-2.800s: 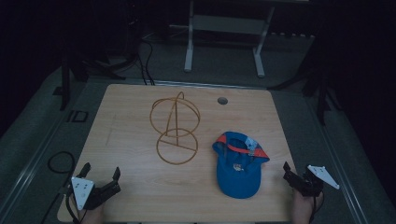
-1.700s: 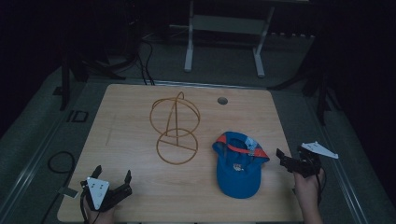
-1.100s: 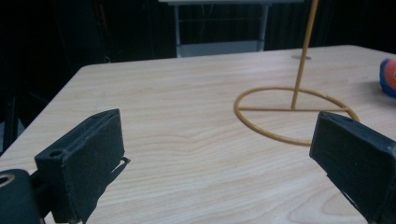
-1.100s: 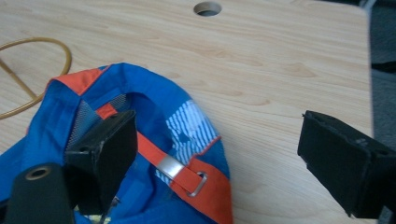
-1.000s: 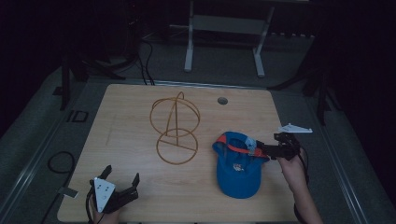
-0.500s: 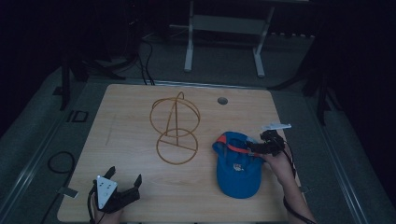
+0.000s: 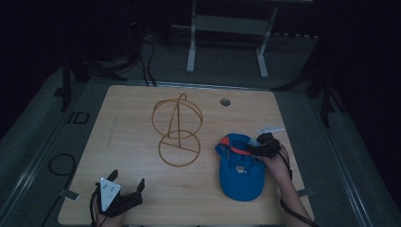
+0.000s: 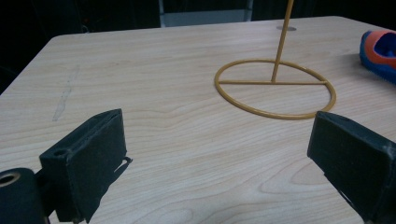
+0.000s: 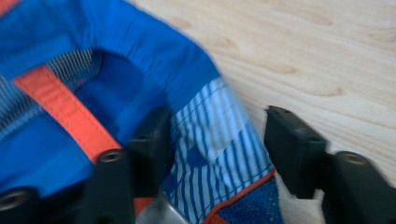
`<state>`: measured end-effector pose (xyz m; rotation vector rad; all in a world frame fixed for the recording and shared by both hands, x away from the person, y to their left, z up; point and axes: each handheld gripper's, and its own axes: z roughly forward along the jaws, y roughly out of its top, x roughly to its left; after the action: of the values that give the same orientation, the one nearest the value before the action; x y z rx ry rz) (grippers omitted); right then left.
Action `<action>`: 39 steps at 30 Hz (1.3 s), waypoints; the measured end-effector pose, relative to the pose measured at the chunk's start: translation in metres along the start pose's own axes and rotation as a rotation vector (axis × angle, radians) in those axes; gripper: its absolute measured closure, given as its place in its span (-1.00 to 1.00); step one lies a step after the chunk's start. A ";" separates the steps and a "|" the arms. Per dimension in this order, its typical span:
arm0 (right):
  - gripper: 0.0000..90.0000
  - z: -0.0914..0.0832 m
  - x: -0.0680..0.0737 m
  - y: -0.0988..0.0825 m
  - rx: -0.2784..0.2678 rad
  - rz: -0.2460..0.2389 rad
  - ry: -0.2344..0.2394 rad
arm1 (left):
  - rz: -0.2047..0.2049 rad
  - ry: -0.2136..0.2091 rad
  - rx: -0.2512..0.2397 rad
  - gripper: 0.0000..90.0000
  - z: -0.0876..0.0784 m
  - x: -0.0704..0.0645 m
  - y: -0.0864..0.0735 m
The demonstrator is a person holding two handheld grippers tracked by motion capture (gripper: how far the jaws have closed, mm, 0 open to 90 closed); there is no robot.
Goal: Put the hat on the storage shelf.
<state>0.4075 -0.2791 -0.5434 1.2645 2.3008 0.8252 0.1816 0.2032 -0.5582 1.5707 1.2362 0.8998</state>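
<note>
The right gripper (image 9: 217, 154), jaws apart, straddles the blue cap's (image 7: 241, 165) rim; closing looks next. The left gripper (image 7: 124, 198) rests open near the wire hat stand (image 7: 178, 130).

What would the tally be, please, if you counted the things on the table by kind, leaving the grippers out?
Wire hat stand: 1
Blue cap: 1
Total: 2 things on the table
</note>
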 end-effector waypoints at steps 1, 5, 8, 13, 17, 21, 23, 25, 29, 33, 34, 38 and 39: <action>0.16 0.003 0.001 -0.004 0.010 -0.013 -0.006 | -0.001 0.003 0.000 -0.89 0.000 0.000 0.000; 0.46 0.003 0.003 -0.006 0.009 -0.027 0.003 | -0.009 0.006 0.002 -0.89 0.000 0.001 0.000; 0.66 0.003 0.006 -0.005 0.012 -0.059 0.005 | -0.009 0.006 0.007 -0.89 0.000 0.001 0.000; 0.94 0.003 0.017 -0.004 0.027 -0.138 -0.044 | -0.004 0.000 0.021 -0.89 0.000 0.000 0.001; 0.95 0.001 0.019 0.001 0.045 -0.122 -0.023 | -0.004 -0.010 0.023 -0.89 0.000 0.000 0.001; 0.96 -0.013 0.019 0.005 -0.011 -0.110 -0.001 | -0.006 -0.021 0.016 -0.90 -0.001 0.001 0.002; 0.96 -0.020 0.019 0.007 -0.034 -0.104 0.010 | -0.009 -0.020 0.018 -0.90 -0.001 0.001 0.003; 0.96 -0.050 0.020 0.018 -0.106 -0.102 0.035 | -0.012 -0.015 0.027 -0.90 0.001 0.003 0.003; 0.96 -0.075 0.022 0.028 -0.164 -0.120 0.048 | -0.015 -0.015 0.028 -0.90 0.000 0.003 0.003; 0.96 -0.095 0.024 0.036 -0.202 -0.144 0.051 | -0.019 -0.011 0.030 -0.90 -0.001 0.003 0.004; 0.96 -0.100 0.025 0.038 -0.211 -0.149 0.054 | -0.019 -0.011 0.030 -0.90 -0.001 0.003 0.004; 0.96 -0.119 0.028 0.043 -0.246 -0.178 0.048 | -0.030 -0.019 0.037 -0.90 0.000 0.003 0.005; 0.96 -0.124 0.029 0.044 -0.257 -0.188 0.046 | -0.028 -0.021 0.048 -0.90 0.000 0.003 0.006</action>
<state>0.3477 -0.2739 -0.4222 0.9134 2.2207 1.0506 0.1838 0.2052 -0.5520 1.5929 1.2704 0.8396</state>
